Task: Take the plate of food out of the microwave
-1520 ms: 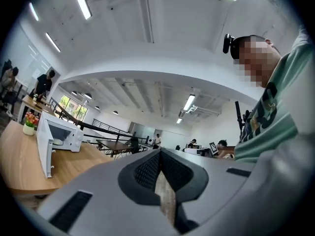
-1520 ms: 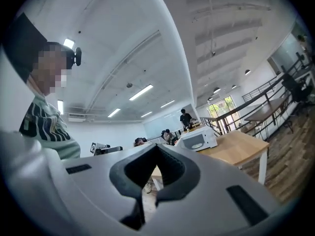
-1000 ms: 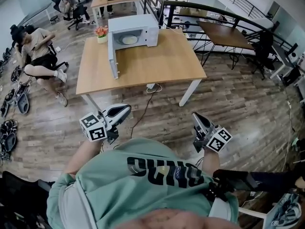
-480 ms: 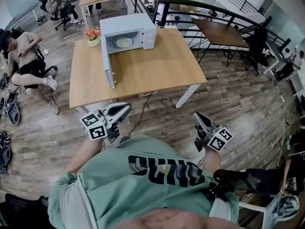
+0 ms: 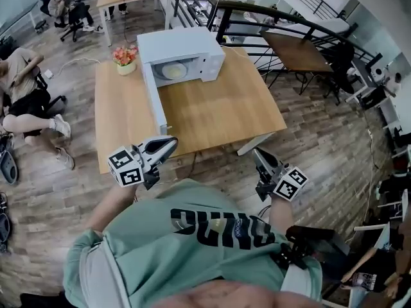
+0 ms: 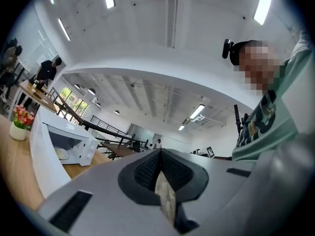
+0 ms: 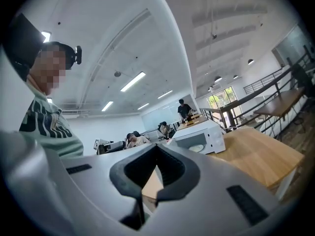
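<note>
Closer than a second ago, the table [image 5: 218, 114] now fills more of the head view, its near edge drawn up just ahead of the left gripper [image 5: 172, 144]; both grippers sit where they were against the wearer's green shirt [image 5: 205, 249].

Left gripper: jaws pressed together with nothing between them, nose aimed towards the microwave [image 5: 183, 47], marker cube on the wearer's side, the forearm bent and raised in front of the chest. Right gripper [image 5: 257, 153]: jaws likewise closed and empty, tilted up and inward towards the microwave, held at about the same height off the table's near right corner.

Neither tool touches anything, and both are well apart from the microwave. It stands at the far end of the table, its door [image 5: 156, 104] swung wide open towards the wearer on its left side. The plate [image 5: 174, 71], pale with pale food on it, lies inside the microwave's cavity. A flower pot [image 5: 125, 58] sits just left of the microwave. Well to the left of the microwave, off the table, a seated person [image 5: 19, 88] leans on a chair.
</note>
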Available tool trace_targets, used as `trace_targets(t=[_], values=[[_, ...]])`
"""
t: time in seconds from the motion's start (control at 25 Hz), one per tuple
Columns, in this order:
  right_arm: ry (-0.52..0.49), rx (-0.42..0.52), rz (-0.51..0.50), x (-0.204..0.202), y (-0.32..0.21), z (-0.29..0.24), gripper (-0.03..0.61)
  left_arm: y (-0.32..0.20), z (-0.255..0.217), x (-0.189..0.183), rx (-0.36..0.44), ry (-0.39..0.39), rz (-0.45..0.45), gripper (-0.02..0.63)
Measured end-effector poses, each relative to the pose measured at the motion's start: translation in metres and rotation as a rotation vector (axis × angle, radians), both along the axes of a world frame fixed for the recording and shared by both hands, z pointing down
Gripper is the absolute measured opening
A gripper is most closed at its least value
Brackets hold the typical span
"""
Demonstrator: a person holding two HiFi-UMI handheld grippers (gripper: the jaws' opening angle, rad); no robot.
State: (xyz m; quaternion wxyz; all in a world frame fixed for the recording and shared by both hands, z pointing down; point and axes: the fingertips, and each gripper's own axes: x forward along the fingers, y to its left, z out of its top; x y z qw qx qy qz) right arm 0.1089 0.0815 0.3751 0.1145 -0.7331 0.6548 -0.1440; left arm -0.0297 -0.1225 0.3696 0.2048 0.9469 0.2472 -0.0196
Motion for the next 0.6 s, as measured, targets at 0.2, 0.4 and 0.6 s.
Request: trace_targets(t=[0.2,0.4,0.6], values=[[-0.002,-0.043,-0.055,0.020,-0.063,0.004,0.006,-0.053,0.013,0.005,-0.038,-0.010,-0.056,0.003],[-0.016,-0.053,-0.139,0.044,-0.120,0.013,0.006,-0.088,0.026,0.008,-0.061,-0.033,-0.136,0.003],[-0.047,-0.050,-0.258,0.078,-0.160,0.028,0.006,-0.096,0.027,0.034,-0.042,-0.055,-0.216,0.003]])
